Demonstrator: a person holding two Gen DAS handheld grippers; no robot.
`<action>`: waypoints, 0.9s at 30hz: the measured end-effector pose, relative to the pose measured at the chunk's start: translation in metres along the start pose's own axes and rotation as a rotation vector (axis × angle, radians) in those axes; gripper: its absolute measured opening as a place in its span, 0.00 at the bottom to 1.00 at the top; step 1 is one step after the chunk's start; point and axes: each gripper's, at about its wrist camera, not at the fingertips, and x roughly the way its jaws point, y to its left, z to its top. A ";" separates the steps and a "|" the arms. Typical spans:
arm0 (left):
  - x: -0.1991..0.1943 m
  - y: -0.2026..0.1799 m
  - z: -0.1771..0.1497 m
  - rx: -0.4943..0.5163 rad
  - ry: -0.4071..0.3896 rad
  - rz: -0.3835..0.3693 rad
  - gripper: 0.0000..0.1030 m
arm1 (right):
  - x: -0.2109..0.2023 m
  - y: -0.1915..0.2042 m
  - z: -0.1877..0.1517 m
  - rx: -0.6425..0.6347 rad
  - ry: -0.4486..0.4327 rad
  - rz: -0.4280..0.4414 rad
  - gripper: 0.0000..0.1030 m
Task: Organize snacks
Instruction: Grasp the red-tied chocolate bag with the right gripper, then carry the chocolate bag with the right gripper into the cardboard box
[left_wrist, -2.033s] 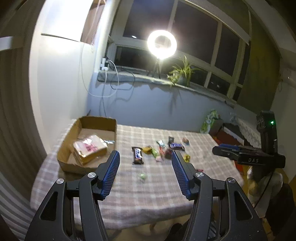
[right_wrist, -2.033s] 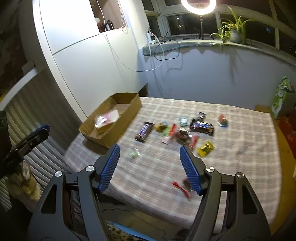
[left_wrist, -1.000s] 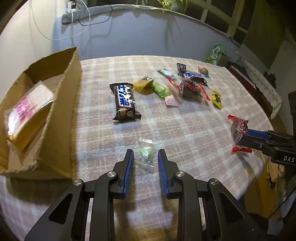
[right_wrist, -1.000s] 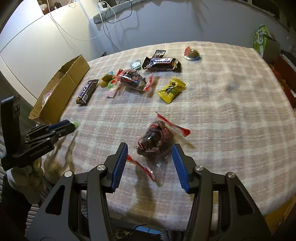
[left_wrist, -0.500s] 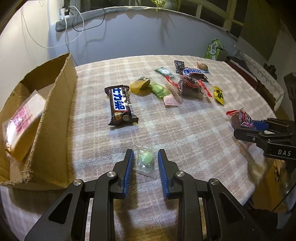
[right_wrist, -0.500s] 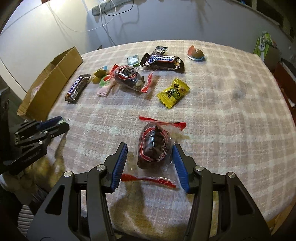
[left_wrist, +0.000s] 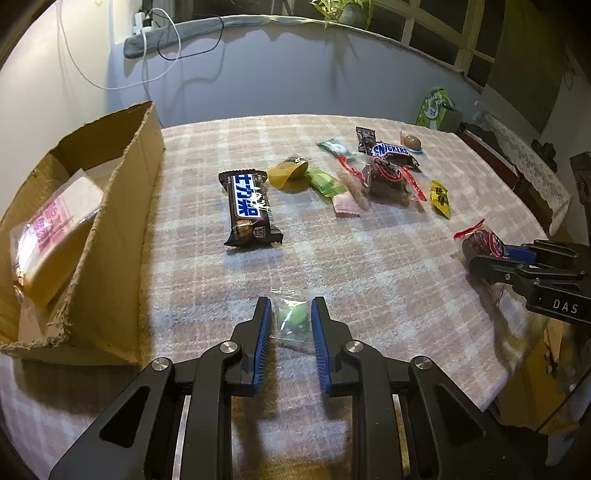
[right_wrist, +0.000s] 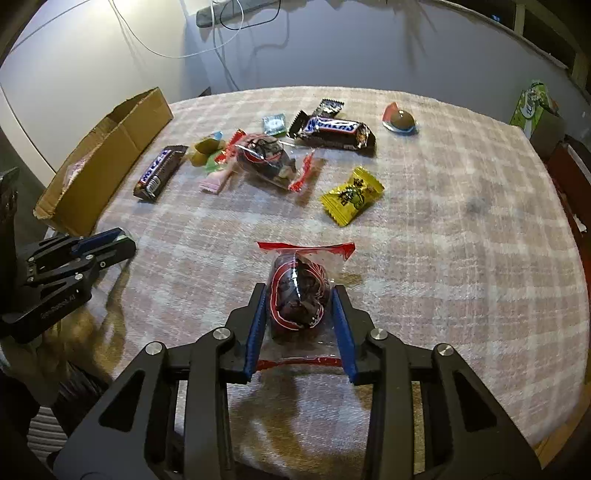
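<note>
While the cardboard box (left_wrist: 110, 206) holds only one packet, most snacks lie on the table (right_wrist: 461, 258); the right gripper (right_wrist: 298, 325), just closing, clamps the dark red-edged pouch (right_wrist: 299, 295), and the left gripper (left_wrist: 290, 325) pinches the green candy (left_wrist: 292, 318).

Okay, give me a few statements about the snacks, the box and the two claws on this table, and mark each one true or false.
1. The left claw is closed on a small green candy in a clear wrapper. True.
2. The right claw has a yellow sachet between its pads. False: it has a dark snack in a red-edged clear bag between them; the yellow sachet lies farther off on the cloth.
3. The cardboard box is empty. False: a pink-labelled packet lies inside.
4. The Snickers bar lies on the tablecloth, outside the box. True.
5. The blue-lettered chocolate bar is stacked on the Snickers. False: it lies apart, nearer the box.
</note>
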 end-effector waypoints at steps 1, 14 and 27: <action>-0.002 0.000 -0.001 -0.004 -0.003 0.000 0.20 | -0.002 0.001 0.001 -0.001 -0.006 0.002 0.34; -0.036 0.010 0.008 -0.055 -0.085 -0.029 0.20 | -0.035 0.019 0.020 -0.033 -0.092 0.034 0.34; -0.085 0.061 0.019 -0.139 -0.202 0.042 0.20 | -0.047 0.077 0.062 -0.148 -0.164 0.092 0.34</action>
